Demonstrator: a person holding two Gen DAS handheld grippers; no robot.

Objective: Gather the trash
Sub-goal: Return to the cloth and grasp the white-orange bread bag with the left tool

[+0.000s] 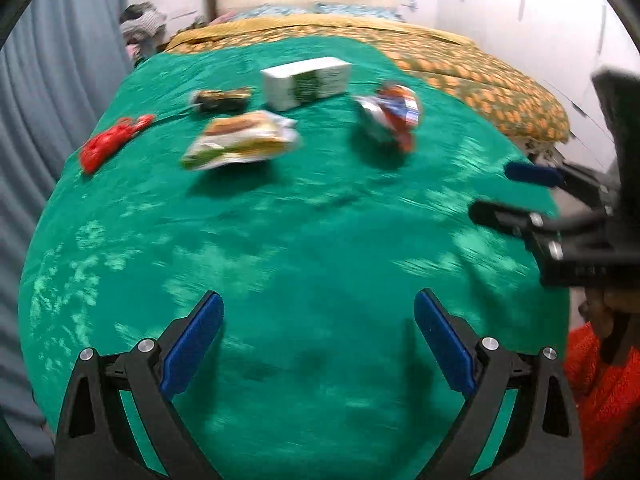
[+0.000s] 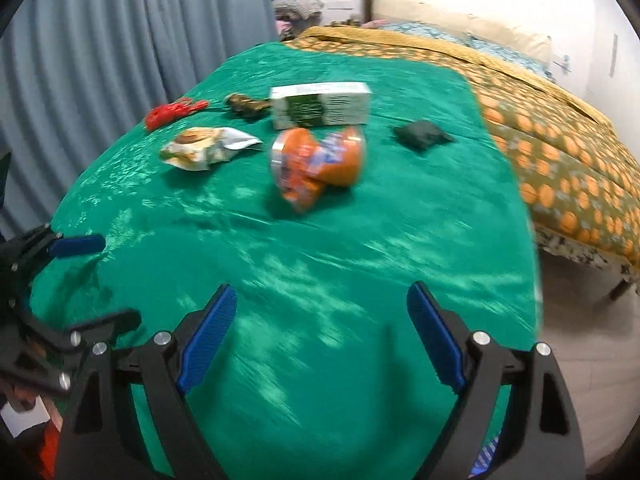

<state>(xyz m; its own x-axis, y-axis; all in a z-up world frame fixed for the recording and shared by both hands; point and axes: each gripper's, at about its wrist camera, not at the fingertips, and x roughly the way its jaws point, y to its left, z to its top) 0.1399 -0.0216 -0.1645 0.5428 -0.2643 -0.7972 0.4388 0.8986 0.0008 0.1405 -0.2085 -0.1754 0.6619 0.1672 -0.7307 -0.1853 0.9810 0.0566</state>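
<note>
Both the left gripper (image 1: 318,344) and the right gripper (image 2: 322,340) hover with fingers spread and empty over the green cloth (image 1: 300,220), well short of the orange wrapper (image 2: 316,164) and white carton (image 2: 320,104).

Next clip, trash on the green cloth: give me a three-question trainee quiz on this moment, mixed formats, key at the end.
1. True or false: the left gripper is closed on a piece of trash.
2. Which item lies nearest the curtain? A) white and green carton B) red plastic bag C) orange crumpled wrapper
3. Fill in: only the right wrist view shows a small dark ___ wad lying to the right of the carton.

Key
1. False: both its jaws and those of the right gripper stand wide apart over the bare green cloth.
2. B
3. green
</note>
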